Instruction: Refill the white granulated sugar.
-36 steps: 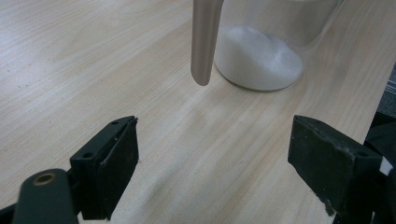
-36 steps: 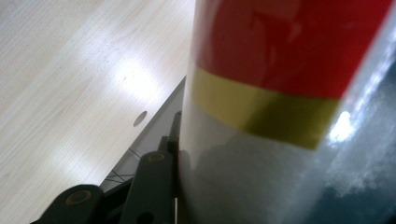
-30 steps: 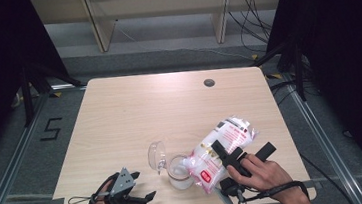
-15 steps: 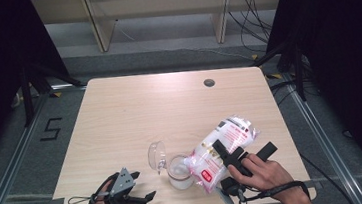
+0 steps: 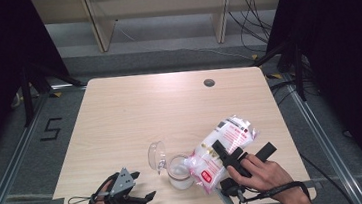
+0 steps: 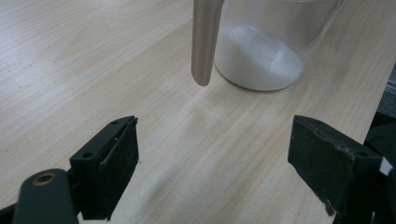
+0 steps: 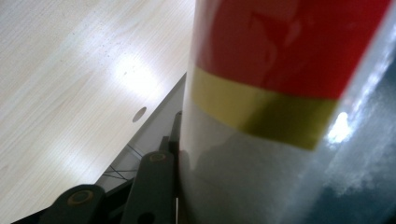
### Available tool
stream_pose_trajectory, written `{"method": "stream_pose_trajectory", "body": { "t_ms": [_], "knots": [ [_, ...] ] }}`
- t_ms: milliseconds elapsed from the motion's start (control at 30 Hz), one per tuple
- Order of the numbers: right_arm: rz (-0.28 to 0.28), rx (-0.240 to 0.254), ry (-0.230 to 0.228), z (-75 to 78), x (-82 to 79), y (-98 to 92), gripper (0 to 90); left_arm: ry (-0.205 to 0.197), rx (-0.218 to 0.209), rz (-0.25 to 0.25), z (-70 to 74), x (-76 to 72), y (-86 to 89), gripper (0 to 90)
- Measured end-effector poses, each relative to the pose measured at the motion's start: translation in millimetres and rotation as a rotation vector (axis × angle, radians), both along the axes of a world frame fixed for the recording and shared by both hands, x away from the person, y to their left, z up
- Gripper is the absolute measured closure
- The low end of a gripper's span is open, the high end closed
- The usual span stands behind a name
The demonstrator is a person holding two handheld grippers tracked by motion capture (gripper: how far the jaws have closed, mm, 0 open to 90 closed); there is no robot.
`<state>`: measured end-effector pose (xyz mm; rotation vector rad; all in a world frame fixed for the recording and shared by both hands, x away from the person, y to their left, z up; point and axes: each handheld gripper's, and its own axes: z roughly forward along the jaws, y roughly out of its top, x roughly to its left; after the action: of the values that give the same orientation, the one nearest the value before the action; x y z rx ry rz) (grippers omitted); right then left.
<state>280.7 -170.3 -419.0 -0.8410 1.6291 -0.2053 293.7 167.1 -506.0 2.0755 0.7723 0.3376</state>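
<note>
Gripping the white bag (image 5: 222,148), the right gripper (image 5: 228,158) tilted it over the glass jar (image 5: 178,171) just to its left in the high view. Its own view showed the bag's red and yellow print (image 7: 280,79) pressed against one jaw. Ahead of the left gripper (image 6: 212,163), its jaws wide apart and empty, white powder (image 6: 259,58) lay in the jar.

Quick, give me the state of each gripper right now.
Left gripper: open, jaws wide apart, holding nothing, low over the table.
Right gripper: closed on the bag, tilted over the jar.
</note>
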Motion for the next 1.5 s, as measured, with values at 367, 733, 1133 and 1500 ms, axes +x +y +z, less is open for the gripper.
{"method": "stream_pose_trajectory", "body": {
  "t_ms": [367, 733, 1133, 1500],
  "knots": [
    [0.032, -0.044, -0.014, 1.0, 2.1, 2.5, 68.7, 0.0, 0.001, -0.005, 0.2, 0.2, 0.5, 16.0],
    [0.029, -0.036, 0.001, 1.3, 2.5, 2.3, 69.0, 0.0, 0.0, -0.001, 0.3, 0.2, 0.4, 16.0],
    [0.031, -0.028, 0.001, 1.0, 2.6, 1.5, 69.3, -0.009, 0.008, -0.001, 1.5, 0.5, 1.4, 16.0],
    [0.024, -0.035, 0.007, 2.1, 2.5, 1.8, 69.4, -0.013, 0.01, -0.001, 1.1, 0.4, 1.0, 16.0]
  ]
}}
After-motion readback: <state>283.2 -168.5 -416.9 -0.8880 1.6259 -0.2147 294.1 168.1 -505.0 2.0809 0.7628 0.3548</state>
